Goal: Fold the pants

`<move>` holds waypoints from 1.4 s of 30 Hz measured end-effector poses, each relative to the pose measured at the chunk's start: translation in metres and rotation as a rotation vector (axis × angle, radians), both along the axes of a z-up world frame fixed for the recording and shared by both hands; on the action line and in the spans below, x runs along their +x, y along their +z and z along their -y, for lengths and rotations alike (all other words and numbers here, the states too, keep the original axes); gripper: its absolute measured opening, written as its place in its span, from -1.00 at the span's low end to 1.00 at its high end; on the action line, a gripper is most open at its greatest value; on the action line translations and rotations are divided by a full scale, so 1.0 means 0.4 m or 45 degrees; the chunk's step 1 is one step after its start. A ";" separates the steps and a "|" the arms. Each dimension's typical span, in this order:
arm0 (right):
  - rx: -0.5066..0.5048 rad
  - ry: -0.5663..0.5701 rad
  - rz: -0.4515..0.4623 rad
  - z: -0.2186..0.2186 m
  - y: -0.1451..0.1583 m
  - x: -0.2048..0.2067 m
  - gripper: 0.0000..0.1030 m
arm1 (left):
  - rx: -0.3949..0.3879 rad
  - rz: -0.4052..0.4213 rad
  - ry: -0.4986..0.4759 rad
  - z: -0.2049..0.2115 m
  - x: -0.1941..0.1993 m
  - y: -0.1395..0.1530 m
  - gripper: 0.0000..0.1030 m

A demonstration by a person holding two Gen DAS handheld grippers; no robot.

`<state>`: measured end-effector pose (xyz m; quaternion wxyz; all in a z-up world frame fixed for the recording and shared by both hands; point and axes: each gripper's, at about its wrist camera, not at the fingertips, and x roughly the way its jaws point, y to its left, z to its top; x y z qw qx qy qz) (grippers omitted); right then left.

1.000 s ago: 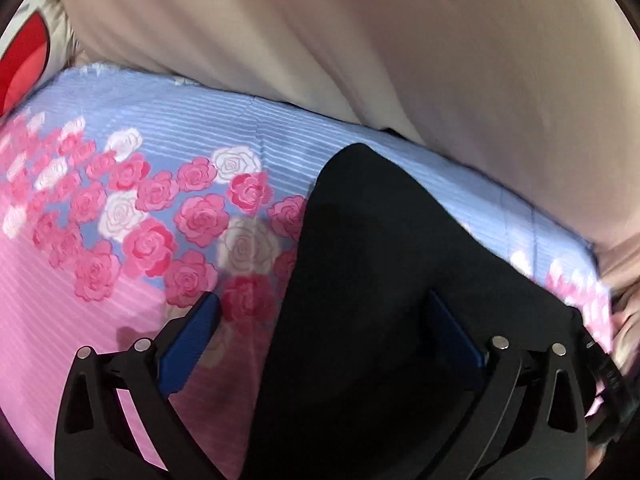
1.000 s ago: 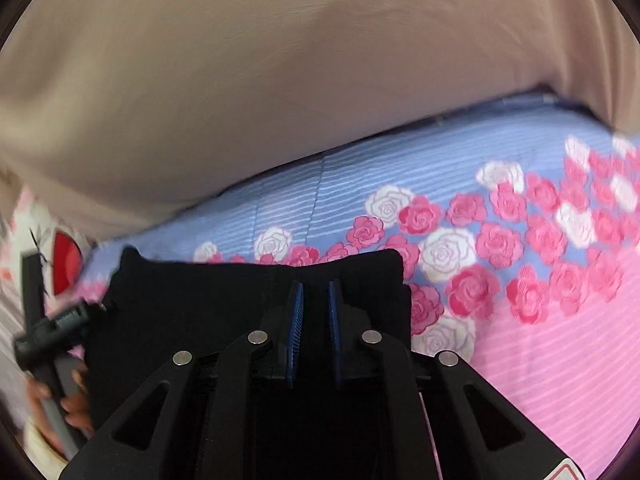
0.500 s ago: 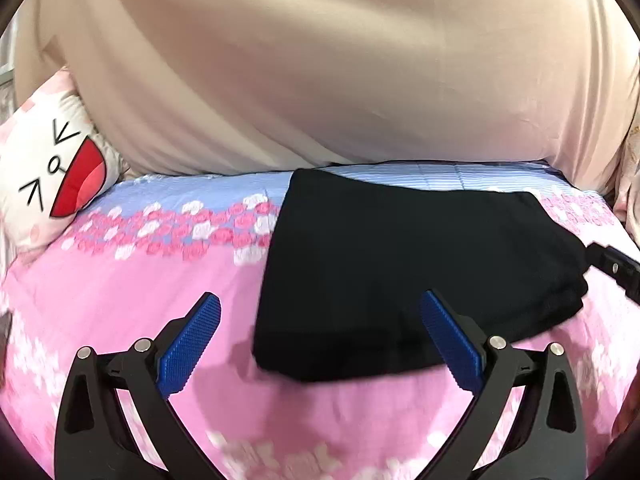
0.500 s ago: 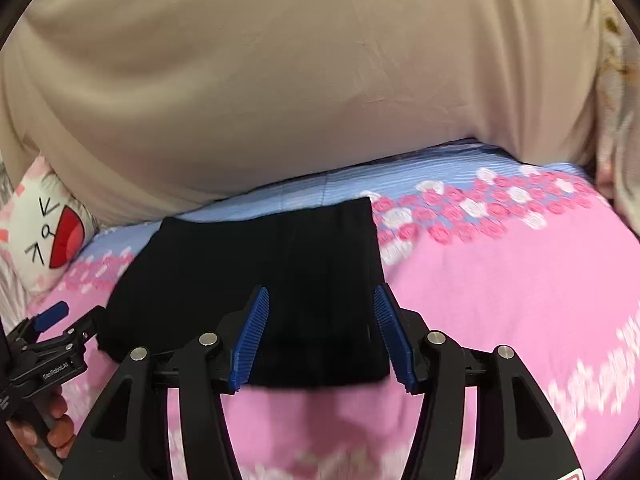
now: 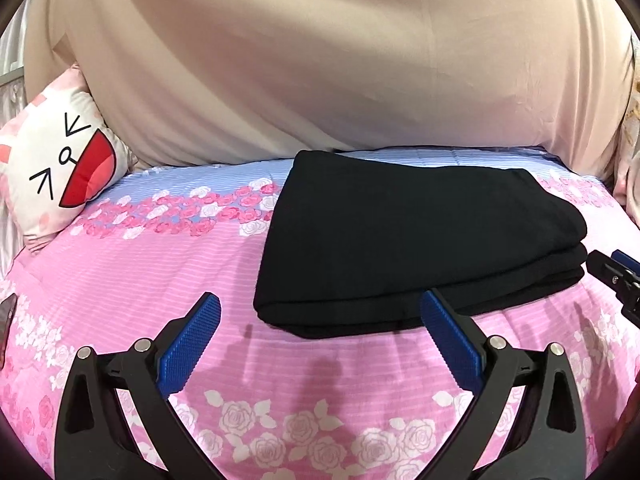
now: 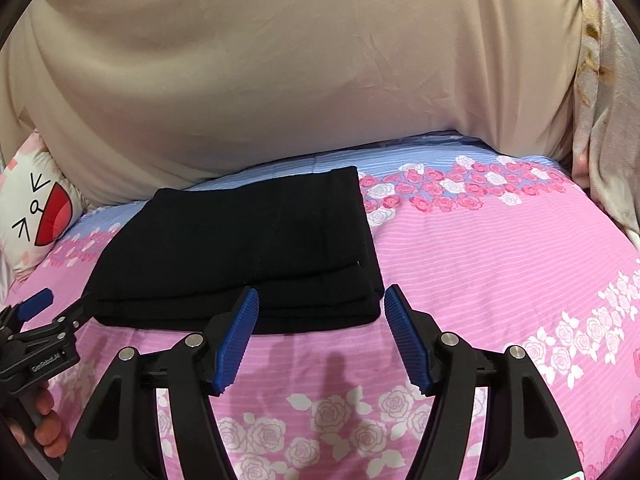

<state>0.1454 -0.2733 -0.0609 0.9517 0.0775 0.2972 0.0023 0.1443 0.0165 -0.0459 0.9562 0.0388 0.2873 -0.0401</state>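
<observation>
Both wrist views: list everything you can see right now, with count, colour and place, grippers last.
Folded pants: one, black, lying on the bedspread, clear of both grippers.
Floral bedspread: one, pink with a blue band and roses, underneath everything.
Cartoon-face cushion: one, white and red, far left.
Beige draped cloth: one, behind the bed.
Left gripper: black, blue pads, open, empty.
Right gripper: black, blue pads, just opened, empty.
Hand: on the left gripper's handle.
</observation>
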 end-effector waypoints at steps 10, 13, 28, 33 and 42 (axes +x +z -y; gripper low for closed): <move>-0.135 0.035 0.053 -0.051 0.012 -0.040 0.43 | -0.078 -0.057 0.055 -0.033 0.014 -0.012 0.90; -0.159 0.038 0.060 -0.062 0.014 -0.044 0.48 | -0.065 -0.045 0.046 -0.026 0.010 -0.011 0.90; -0.101 -0.026 0.037 -0.034 0.011 -0.058 0.54 | 0.005 0.027 -0.003 0.014 -0.017 0.000 0.90; -0.107 -0.029 0.038 -0.039 0.012 -0.061 0.54 | 0.009 0.031 0.002 0.016 -0.019 0.001 0.90; -0.113 -0.025 0.042 -0.038 0.013 -0.058 0.54 | 0.004 0.022 0.007 0.011 -0.019 0.001 0.90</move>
